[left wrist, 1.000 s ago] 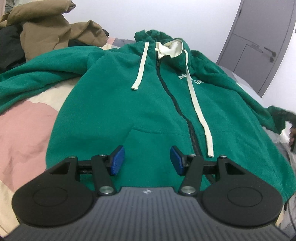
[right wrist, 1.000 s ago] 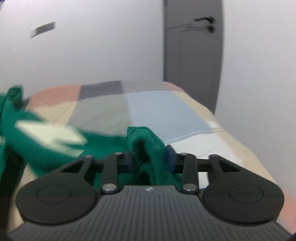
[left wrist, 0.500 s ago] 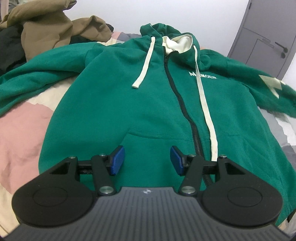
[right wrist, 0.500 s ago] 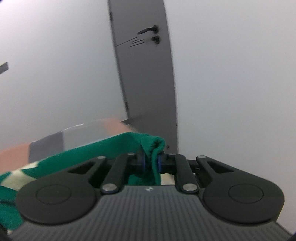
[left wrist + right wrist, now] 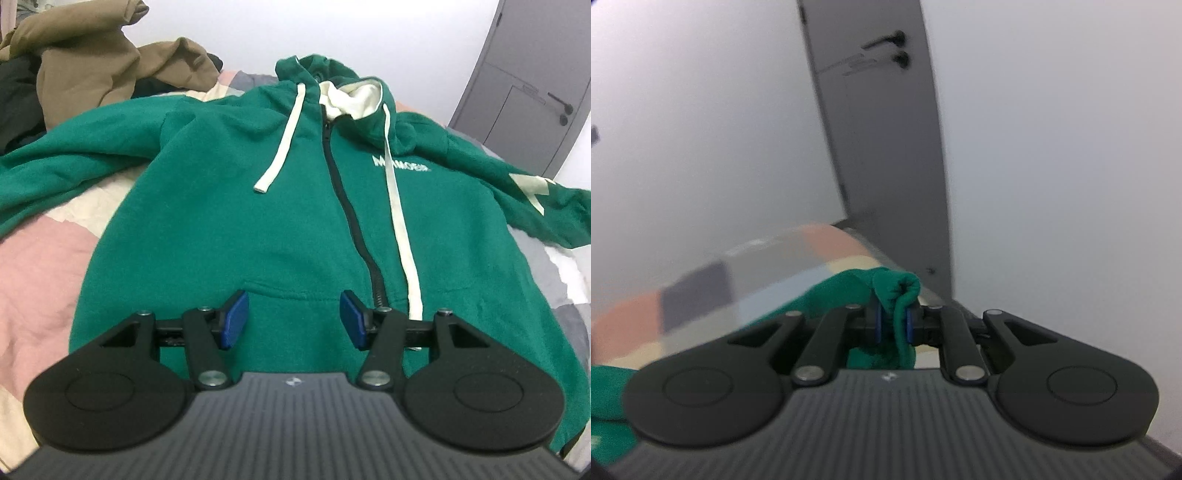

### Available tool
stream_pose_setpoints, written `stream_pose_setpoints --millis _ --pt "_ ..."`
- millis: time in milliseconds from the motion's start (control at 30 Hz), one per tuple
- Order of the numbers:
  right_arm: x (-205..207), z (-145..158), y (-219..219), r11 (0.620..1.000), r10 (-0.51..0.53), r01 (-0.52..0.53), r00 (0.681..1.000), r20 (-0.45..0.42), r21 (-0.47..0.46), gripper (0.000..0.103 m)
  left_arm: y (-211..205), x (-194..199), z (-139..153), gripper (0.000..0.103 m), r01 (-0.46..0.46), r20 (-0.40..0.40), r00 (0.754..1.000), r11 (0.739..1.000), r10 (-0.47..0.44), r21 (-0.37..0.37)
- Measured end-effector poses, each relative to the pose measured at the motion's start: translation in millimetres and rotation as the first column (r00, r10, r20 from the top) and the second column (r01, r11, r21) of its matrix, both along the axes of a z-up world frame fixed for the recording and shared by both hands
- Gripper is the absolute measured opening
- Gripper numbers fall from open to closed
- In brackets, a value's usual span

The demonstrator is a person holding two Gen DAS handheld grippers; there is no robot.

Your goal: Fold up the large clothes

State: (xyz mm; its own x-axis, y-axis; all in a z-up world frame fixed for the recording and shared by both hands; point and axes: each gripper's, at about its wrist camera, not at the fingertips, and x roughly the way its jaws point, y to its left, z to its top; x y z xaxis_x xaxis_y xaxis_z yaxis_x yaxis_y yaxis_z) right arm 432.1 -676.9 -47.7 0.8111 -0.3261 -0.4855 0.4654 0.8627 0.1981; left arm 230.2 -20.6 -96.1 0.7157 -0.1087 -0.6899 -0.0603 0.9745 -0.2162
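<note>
A green zip hoodie [image 5: 229, 206] lies face up on the bed, hood far away, cream drawstrings down the chest. My left gripper [image 5: 293, 319] is open and empty, hovering over the front pocket near the hem. The hoodie's right sleeve [image 5: 535, 199] stretches out to the right. My right gripper [image 5: 894, 325] is shut on the green sleeve cuff [image 5: 895, 288], holding it lifted above the bed; the sleeve trails off to the lower left.
A patchwork bedspread [image 5: 33, 266] covers the bed. A heap of brown and black clothes [image 5: 85, 62] lies at the far left. A grey door [image 5: 532, 92] stands at the right, also in the right wrist view [image 5: 882, 147].
My right gripper has lifted and pulled the sleeve cuff outward, and the sleeve now lies stretched to the right. My left gripper has stayed open above the pocket, its view shifting slightly.
</note>
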Motion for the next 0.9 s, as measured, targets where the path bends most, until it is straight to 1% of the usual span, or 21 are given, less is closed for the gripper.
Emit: stream_pose_setpoints --millis 167,233,300,400,500,567,667,700,733,767,800,833,900 --pt "-38.2 74.7 46.7 0.996 0.087 -0.087 0.995 0.041 -0.003 0.014 10.4 -20.7 16.2 0.061 0.012 0.06 0.998 1.0 -0.011 -0.012" --pt "-49.9 107.2 71.0 0.991 0.136 -0.135 0.989 0.059 -0.017 0.014 15.7 -32.2 23.3 0.06 0.013 0.089 0.996 1.0 -0.01 -0.027" --pt "-71.4 136.7 103.7 0.982 0.186 -0.184 0.98 0.07 -0.041 0.014 22.3 -43.2 29.7 0.06 0.01 0.116 0.993 0.999 -0.004 -0.047" --pt "-104.4 170.6 157.6 0.959 0.281 -0.275 0.955 0.093 -0.067 0.014 35.2 -63.7 35.0 0.061 0.002 0.148 0.989 0.997 0.01 -0.078" --pt "-136.8 191.1 218.2 0.922 0.384 -0.374 0.918 0.103 -0.103 0.015 46.4 -80.4 38.1 0.061 0.006 0.167 0.986 0.995 0.011 -0.1" --pt "-158.4 196.6 262.5 0.889 0.454 -0.442 0.886 0.095 -0.12 0.015 54.0 -91.8 39.2 0.061 0.009 0.18 0.984 0.995 0.01 -0.103" --pt "-188.1 190.3 326.3 0.837 0.542 -0.532 0.838 0.06 -0.127 0.015 68.1 -107.3 37.9 0.061 0.012 0.194 0.981 0.991 0.015 -0.134" --pt "-198.0 182.8 351.0 0.815 0.575 -0.567 0.817 0.04 -0.123 0.015 72.4 -111.8 37.2 0.061 0.012 0.197 0.98 0.99 0.017 -0.142" --pt "-197.0 178.7 363.9 0.799 0.596 -0.59 0.803 0.023 -0.119 0.015 77.5 -116.5 36.3 0.061 0.008 0.199 0.98 0.989 0.022 -0.149" --pt "-205.3 169.7 384.0 0.78 0.62 -0.615 0.785 0.008 -0.114 0.015 81.9 -120.0 35.7 0.06 0.005 0.202 0.979 0.988 0.027 -0.157" --pt "-214.0 157.3 406.1 0.758 0.646 -0.643 0.764 -0.011 -0.111 0.015 87.2 -123.4 35.0 0.06 0.003 0.207 0.978 0.985 0.033 -0.17" --pt "-218.1 150.8 423.0 0.743 0.662 -0.661 0.749 -0.027 -0.109 0.015 92.9 -125.7 34.2 0.06 -0.003 0.208 0.977 0.983 0.042 -0.185" --pt "-227.8 124.8 458.1 0.703 0.703 -0.705 0.709 -0.058 -0.093 0.015 103.3 -127.5 32.5 0.061 -0.007 0.21 0.976 0.975 0.055 -0.223"
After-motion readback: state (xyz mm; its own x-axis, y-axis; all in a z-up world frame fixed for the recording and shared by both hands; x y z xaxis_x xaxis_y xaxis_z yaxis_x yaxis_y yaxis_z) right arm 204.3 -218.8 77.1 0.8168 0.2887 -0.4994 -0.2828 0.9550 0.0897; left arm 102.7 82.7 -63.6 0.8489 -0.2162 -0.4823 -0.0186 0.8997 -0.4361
